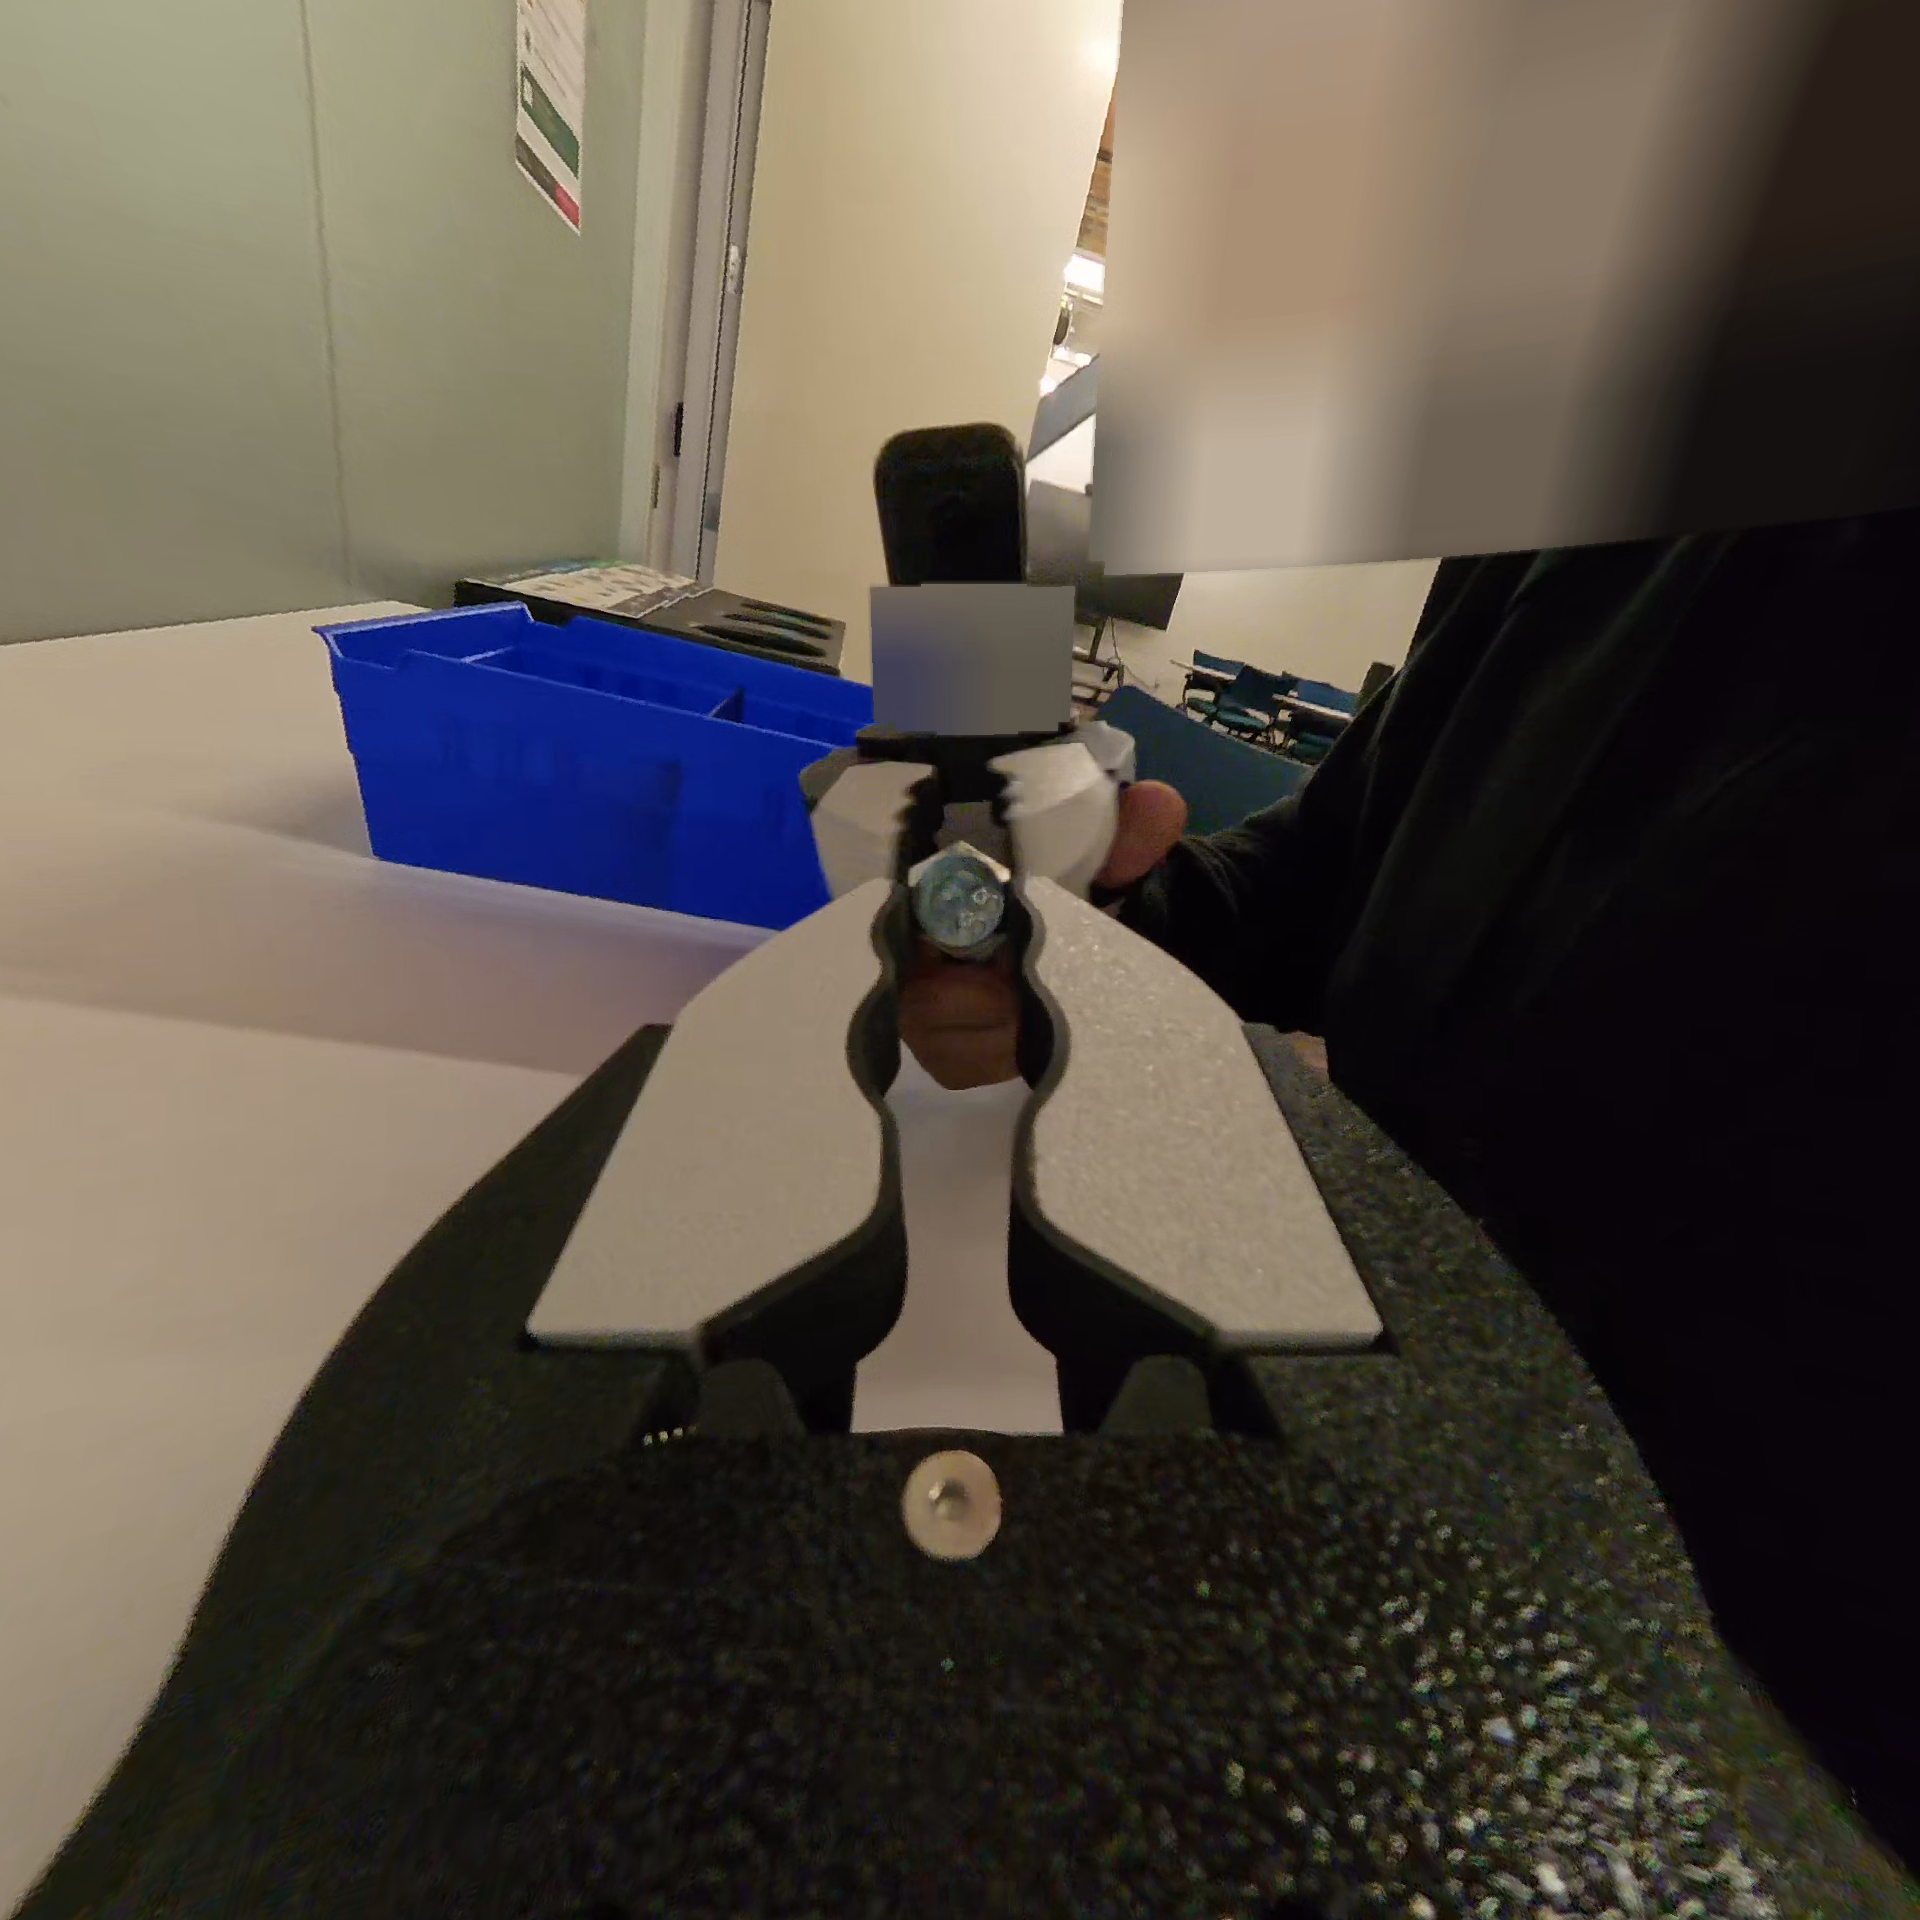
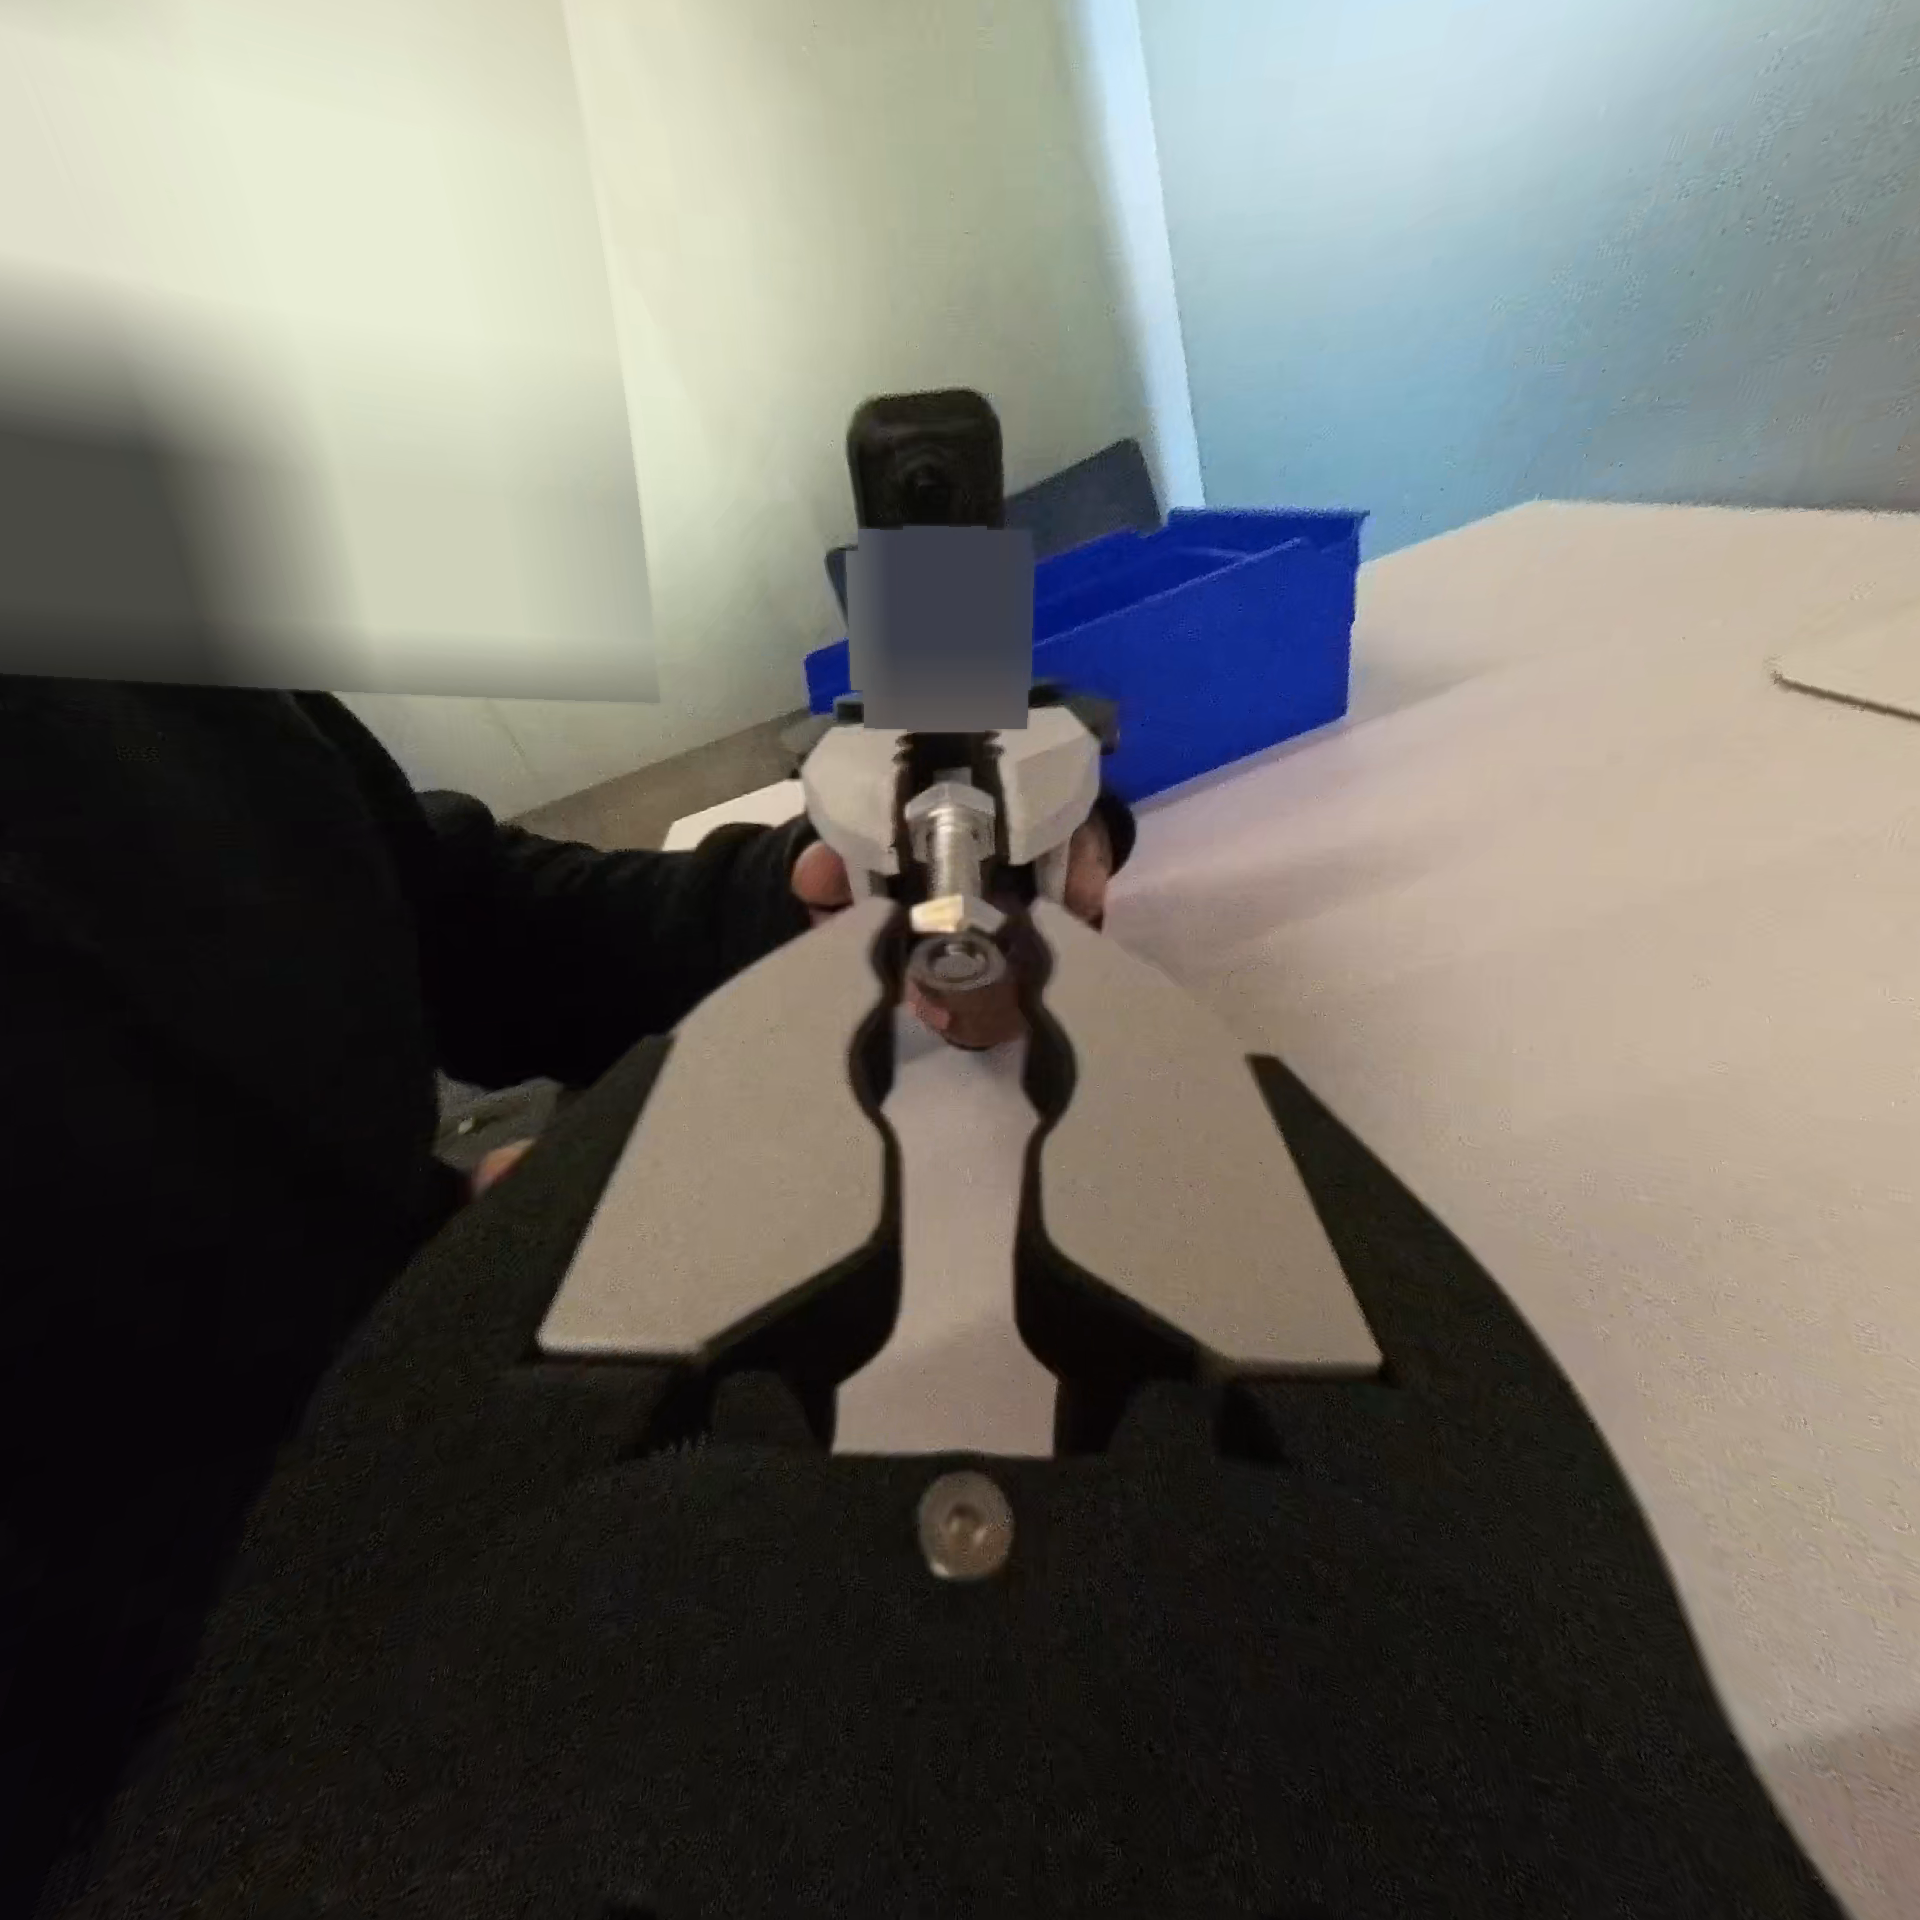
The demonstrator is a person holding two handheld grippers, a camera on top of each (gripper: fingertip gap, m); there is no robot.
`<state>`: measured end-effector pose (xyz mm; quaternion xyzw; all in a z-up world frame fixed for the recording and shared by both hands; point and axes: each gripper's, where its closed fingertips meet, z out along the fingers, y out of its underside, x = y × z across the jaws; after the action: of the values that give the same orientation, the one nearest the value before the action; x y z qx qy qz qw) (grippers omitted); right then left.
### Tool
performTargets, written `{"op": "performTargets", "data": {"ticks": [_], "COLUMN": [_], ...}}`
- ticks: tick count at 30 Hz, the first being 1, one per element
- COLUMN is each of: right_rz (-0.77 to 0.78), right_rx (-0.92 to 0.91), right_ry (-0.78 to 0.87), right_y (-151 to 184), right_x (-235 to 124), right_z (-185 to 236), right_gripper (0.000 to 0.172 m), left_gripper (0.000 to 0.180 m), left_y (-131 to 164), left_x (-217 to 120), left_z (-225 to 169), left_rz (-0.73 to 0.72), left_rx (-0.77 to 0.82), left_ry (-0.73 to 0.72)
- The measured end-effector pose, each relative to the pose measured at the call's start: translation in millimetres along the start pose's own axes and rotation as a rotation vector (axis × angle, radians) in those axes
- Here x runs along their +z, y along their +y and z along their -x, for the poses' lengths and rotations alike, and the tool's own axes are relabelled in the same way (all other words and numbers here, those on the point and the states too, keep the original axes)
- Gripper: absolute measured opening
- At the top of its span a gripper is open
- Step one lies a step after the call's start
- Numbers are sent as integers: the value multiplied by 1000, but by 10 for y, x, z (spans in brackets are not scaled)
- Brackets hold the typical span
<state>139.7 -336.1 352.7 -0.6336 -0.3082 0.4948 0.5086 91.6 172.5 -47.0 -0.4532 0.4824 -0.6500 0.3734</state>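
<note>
Pinching a steel bolt (image 1: 956,909) by its hex head, the left claw (image 1: 956,896) is facing the right claw (image 2: 951,927), which is gripping the nut (image 2: 935,916) on the bolt's thread above the near bench (image 1: 260,1143), right of the far blue bin (image 1: 582,769); keeping both claws coaxial should avoid binding.

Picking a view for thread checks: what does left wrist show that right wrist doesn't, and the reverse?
Left wrist only: the bolt head end-on between the left gripper fingers, a wall poster, distant chairs.
Right wrist only: the bolt's shank from the side, a nut at the right gripper fingers, a flat sheet.
Both: blue bin, white table, the opposite gripper, a dark sleeve.
</note>
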Motion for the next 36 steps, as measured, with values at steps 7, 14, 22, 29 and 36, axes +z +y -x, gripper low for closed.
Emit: {"op": "performTargets", "data": {"ticks": [7,14,22,29,36], "right_rz": [112,-19,47,131,-101], "right_rx": [-1218,-237,-12,-1208,-35], "right_ry": [394,138,8,425,69], "right_y": [26,-81,91,92,-109], "right_x": [-59,-63,-20,-75,-104], "right_z": [-41,-62,3,-57,10], "right_gripper": [18,61,18,30,60], "left_gripper": [17,17,17,17,17], "left_y": [60,-60,10,17,-102], "left_x": [34,-51,7,21,-60], "left_z": [47,79,22,45,54], "left_rz": [-5,-57,7,-43,-89], "left_rx": [-152,-62,21,-138,-46], "left_ry": [20,-18,-20,24,-4]}}
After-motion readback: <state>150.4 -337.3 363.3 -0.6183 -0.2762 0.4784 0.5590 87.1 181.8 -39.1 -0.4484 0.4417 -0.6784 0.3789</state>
